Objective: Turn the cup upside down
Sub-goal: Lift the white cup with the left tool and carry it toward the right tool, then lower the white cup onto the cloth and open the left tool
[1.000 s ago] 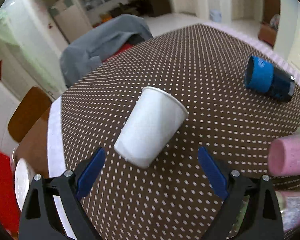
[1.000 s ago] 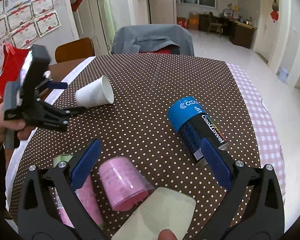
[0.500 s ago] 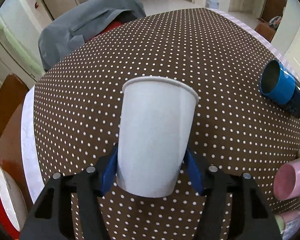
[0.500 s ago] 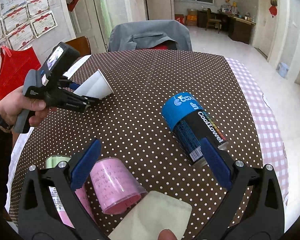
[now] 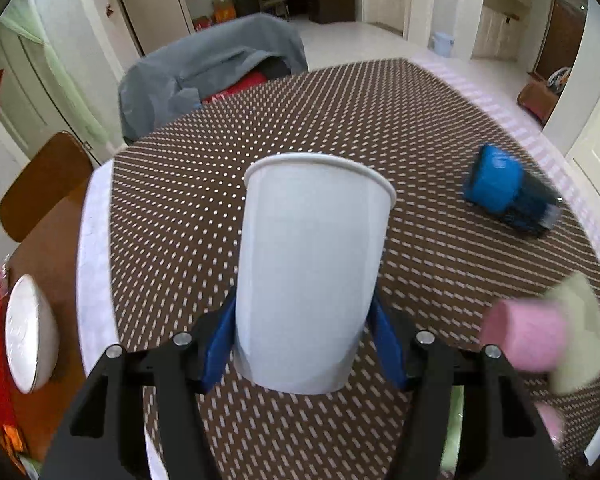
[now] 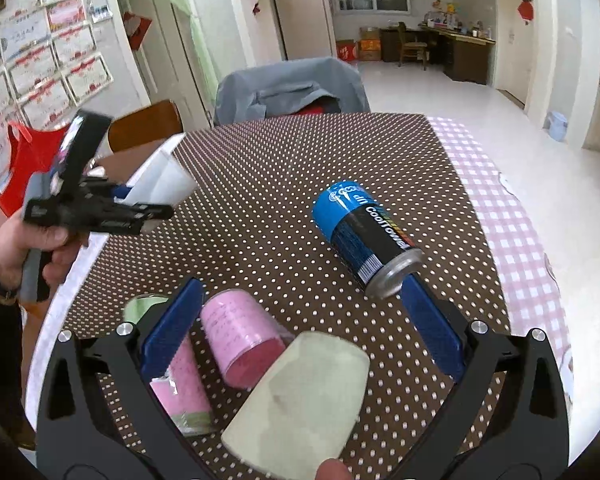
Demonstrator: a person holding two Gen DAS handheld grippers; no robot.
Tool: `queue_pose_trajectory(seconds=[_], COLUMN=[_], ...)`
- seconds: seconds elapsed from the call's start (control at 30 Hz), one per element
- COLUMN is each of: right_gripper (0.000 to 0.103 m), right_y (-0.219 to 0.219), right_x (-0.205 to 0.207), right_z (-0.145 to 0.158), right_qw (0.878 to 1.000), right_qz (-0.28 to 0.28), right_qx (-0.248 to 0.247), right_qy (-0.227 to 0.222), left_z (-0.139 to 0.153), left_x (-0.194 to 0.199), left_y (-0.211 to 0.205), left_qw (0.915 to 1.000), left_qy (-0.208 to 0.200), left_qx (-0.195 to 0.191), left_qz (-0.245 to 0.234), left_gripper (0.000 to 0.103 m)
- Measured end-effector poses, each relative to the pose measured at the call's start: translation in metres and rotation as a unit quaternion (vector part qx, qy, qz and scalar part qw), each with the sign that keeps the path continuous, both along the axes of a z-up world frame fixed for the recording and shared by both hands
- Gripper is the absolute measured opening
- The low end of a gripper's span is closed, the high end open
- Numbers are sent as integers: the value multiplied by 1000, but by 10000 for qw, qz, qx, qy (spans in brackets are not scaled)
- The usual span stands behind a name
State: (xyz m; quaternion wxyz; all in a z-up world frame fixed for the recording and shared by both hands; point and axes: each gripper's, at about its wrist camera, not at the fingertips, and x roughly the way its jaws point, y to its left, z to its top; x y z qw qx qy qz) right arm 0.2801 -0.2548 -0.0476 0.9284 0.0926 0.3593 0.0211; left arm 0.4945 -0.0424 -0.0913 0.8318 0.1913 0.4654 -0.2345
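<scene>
Holding above the table (image 5: pixel 180 184), your left tongs (image 5: pixel 302 338) are clamped on the cup (image 5: pixel 312 264) near its base, the rim pointing ahead of them and clear of the cloth. So the pickup looks done; what's left, by my read, is turning the rim downward and setting it on the table. Your right tongs (image 6: pixel 300 328) gape wide and grip nothing, with the can (image 6: pixel 366 242) just ahead of the right finger and the pink roll (image 6: pixel 242 336) between them.
</scene>
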Motion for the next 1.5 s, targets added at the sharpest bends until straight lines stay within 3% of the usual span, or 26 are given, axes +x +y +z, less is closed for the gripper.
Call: queue_pose_trajectory(seconds=[0.13, 0.3, 0.63, 0.8, 1.1, 1.23, 1.3, 1.5], right_gripper=[98, 98, 98, 98, 98, 98, 98, 98], right_y=[-2, -9, -33, -41, -47, -46, -44, -33], right_x=[-37, -81, -149, -174, -199, -203, -204, -207], right_z=[11, 10, -23, -32, -40, -43, -45, -44], right_qw=[9997, 9991, 9975, 9965, 9957, 9956, 9959, 9970], right_qz=[-47, -137, -421, -536, -662, -656, -617, -412], right_qx=[95, 191, 460, 556, 567, 585, 592, 559], right_qy=[-199, -347, -318, -316, -317, -310, -295, -342], left_z=[30, 47, 11, -19, -55, -58, -59, -44], left_x=[-61, -139, -270, -298, -304, -310, -314, -328], left_y=[7, 8, -19, -48, -65, -69, -70, -57], left_qw=[9996, 9982, 9951, 9946, 9944, 9929, 9931, 9921], left_qy=[-273, -526, -561, -372, -142, -244, -404, -844], left_qx=[-117, -258, -382, -252, -238, -177, -128, -327], left_qz=[-15, -139, -719, -933, -1023, -1152, -1091, -868], left_gripper=[61, 61, 61, 61, 62, 64, 71, 71])
